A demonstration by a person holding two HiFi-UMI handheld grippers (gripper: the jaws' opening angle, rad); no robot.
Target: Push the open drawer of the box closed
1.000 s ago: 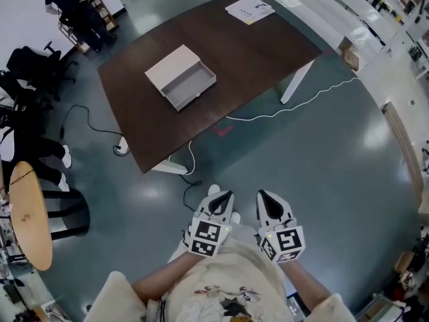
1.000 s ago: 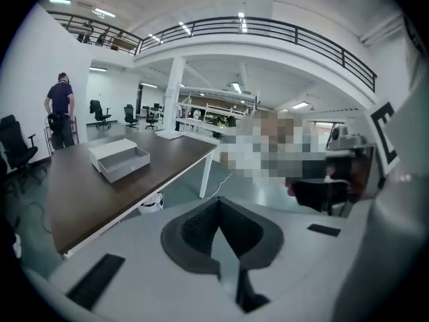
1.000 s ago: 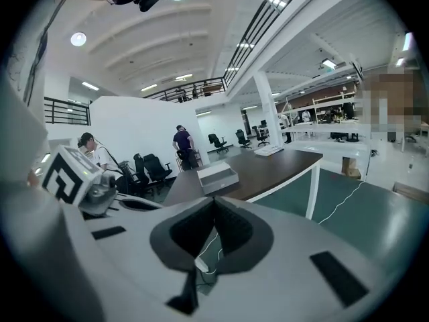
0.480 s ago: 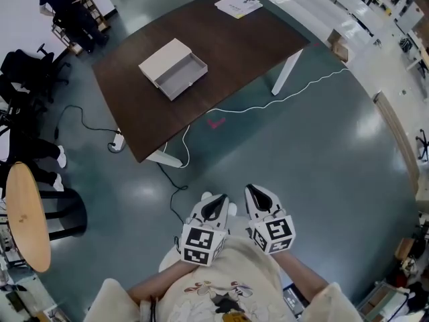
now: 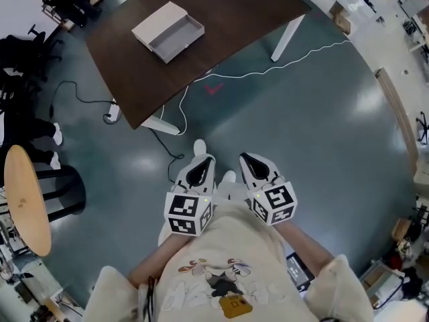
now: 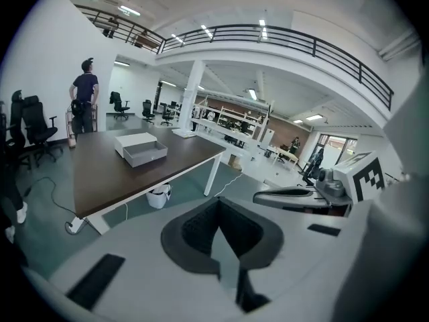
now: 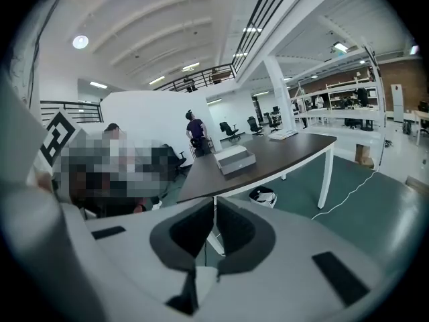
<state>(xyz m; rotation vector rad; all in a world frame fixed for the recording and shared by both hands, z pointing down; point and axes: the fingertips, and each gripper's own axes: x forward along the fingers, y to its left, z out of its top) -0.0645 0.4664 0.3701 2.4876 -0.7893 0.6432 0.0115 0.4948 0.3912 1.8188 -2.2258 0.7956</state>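
Observation:
A pale box (image 5: 159,20) lies on the dark brown table (image 5: 228,19), and its grey drawer (image 5: 177,37) is pulled out toward the table's near edge. Both grippers are held close to my body over the floor, far short of the table. My left gripper (image 5: 200,168) is shut and empty, and my right gripper (image 5: 248,162) is shut and empty as well. The left gripper view has the box (image 6: 139,147) far ahead beyond my left gripper (image 6: 218,205). In the right gripper view the box (image 7: 234,159) sits in the distance past my right gripper (image 7: 214,210).
A white cable (image 5: 268,69) snakes over the green floor from the table's leg. A round wooden table (image 5: 27,200) and black office chairs (image 5: 20,52) stand at the left. A white bin (image 6: 159,195) sits under the table. A person (image 6: 85,106) stands at its far end.
The table and box have slid toward the top of the head view. Both grippers sit higher in that view and stay shut side by side.

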